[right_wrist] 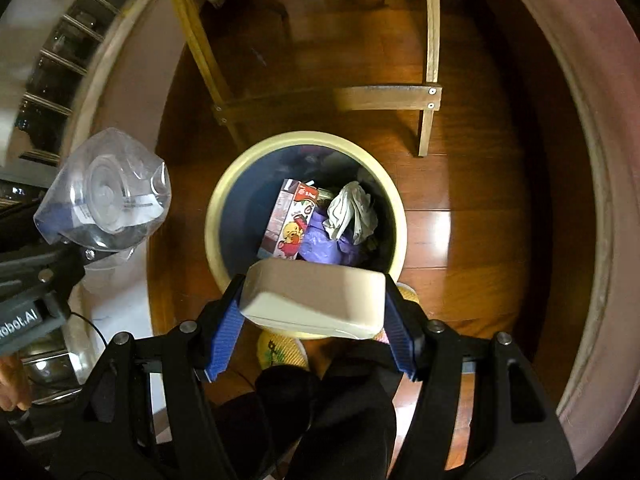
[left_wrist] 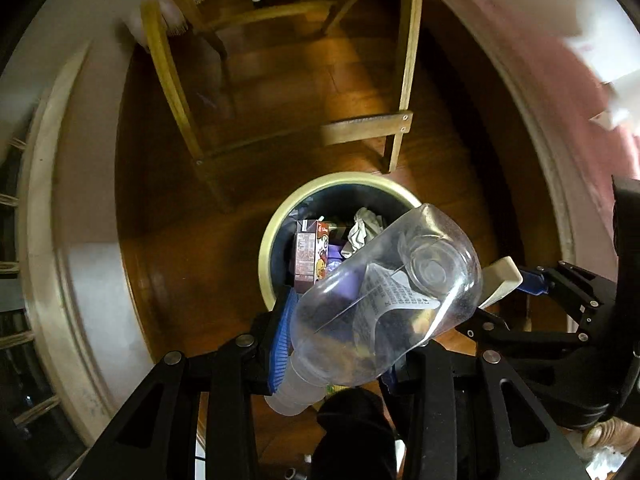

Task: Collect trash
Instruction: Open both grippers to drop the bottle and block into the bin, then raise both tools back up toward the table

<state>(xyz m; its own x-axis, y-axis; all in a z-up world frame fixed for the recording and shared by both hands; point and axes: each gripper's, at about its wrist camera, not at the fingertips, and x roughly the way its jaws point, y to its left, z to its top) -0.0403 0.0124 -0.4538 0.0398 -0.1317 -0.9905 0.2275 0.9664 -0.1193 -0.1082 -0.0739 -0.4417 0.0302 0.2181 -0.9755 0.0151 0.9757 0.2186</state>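
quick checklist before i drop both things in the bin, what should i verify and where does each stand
1. Left tongs grip the clear plastic bottle: ok.
2. Right tongs grip the beige rectangular plastic box: ok.
3. Round cream-rimmed trash bin is open, with room above the printed carton and crumpled grey paper: ok.
4. Box over the bin mouth: not ok, it hangs at the near rim.
5. Bottle over the bin mouth: not ok in the right wrist view, it hangs left of the rim.
6. Bottle empty: cannot tell.
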